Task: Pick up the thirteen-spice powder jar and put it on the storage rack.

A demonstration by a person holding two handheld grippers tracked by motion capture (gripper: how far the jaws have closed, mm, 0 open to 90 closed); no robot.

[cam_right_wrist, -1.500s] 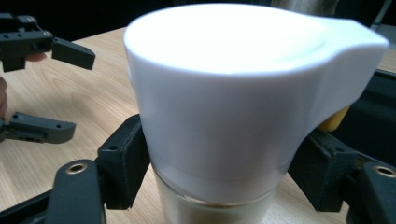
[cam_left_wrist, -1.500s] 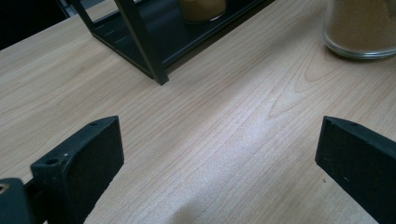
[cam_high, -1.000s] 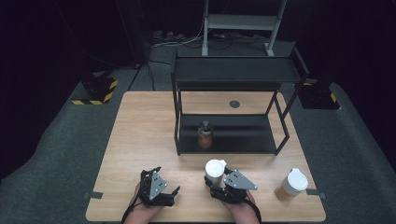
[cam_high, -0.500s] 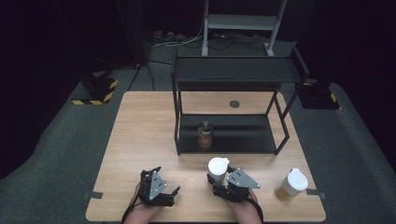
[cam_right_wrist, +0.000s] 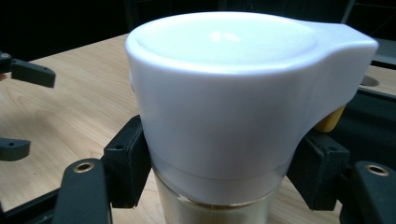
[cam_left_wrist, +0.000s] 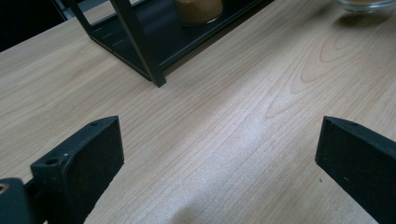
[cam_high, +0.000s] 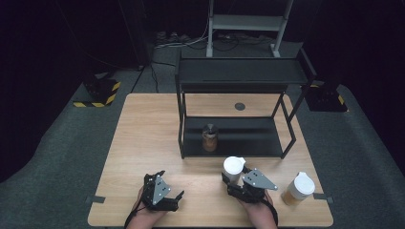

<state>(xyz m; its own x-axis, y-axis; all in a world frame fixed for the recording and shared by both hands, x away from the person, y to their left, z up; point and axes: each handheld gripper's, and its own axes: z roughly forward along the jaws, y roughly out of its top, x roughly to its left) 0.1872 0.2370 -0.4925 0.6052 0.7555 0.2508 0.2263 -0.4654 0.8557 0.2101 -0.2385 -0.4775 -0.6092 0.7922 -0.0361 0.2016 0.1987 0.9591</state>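
right gripper [cam_high: 234,177]: jaws clamped on white-lidded jar [cam_high: 233,168], near worktop [cam_high: 143,143] front, before the rack [cam_high: 239,114]
left gripper [cam_high: 165,191]: jaws wide apart, nothing between
second jar [cam_high: 298,187]: right, well apart

You're at a light wooden table [cam_high: 143,143] on grey carpet [cam_high: 57,157]; a black two-tier metal rack [cam_high: 239,76] stands at its far side (dark room beyond), with cables [cam_high: 176,43] and yellow-black striped blocks [cam_high: 101,93] behind.
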